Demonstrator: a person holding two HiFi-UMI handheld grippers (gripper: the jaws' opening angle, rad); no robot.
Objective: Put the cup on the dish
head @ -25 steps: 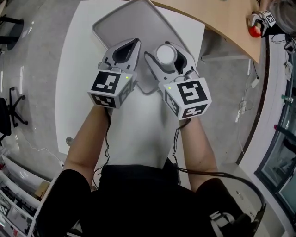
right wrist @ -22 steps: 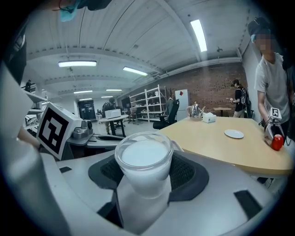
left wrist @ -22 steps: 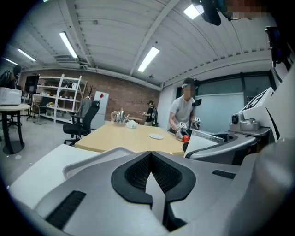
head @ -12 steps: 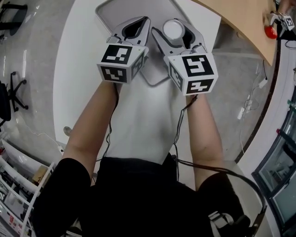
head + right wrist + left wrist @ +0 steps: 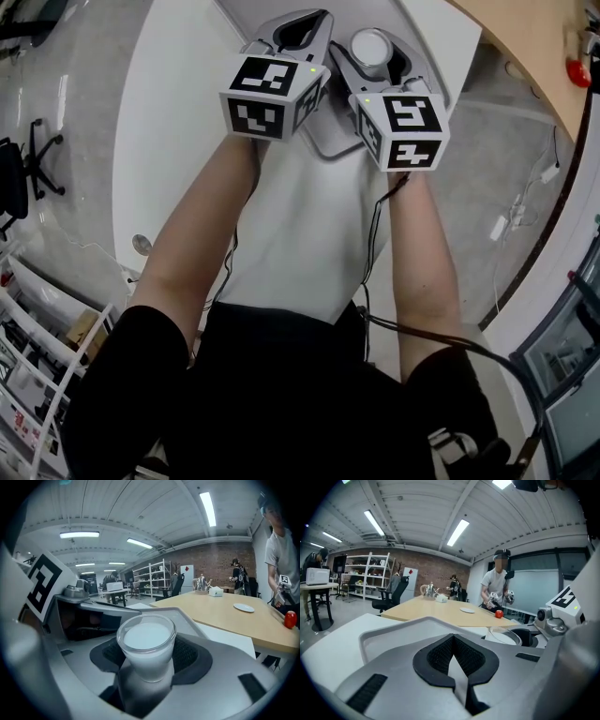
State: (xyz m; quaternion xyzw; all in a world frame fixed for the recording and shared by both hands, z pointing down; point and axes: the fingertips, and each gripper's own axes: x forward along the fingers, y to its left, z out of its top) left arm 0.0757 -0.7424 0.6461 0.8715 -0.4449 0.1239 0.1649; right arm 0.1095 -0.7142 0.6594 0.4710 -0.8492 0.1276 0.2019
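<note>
A small glass cup (image 5: 372, 45) with a white filling sits between the jaws of my right gripper (image 5: 372, 37), which is shut on it. In the right gripper view the cup (image 5: 146, 644) stands upright in the dark pads, above the grey tray (image 5: 192, 620). My left gripper (image 5: 302, 26) hovers close beside it over the same tray (image 5: 330, 142), shut with nothing held. In the left gripper view its jaws (image 5: 453, 638) meet at the tips over the tray (image 5: 370, 639). A small white plate (image 5: 243, 607) lies on the far wooden table.
The tray rests on a white table (image 5: 187, 169) whose edges drop to grey floor on both sides. A curved wooden table (image 5: 544, 56) stands beyond, with a red round object (image 5: 290, 618) and a person at it. Shelves and office chairs stand farther off.
Both grippers have moved forward over the tray, towards the top of the head view, still side by side. The cup stays held in the right gripper.
</note>
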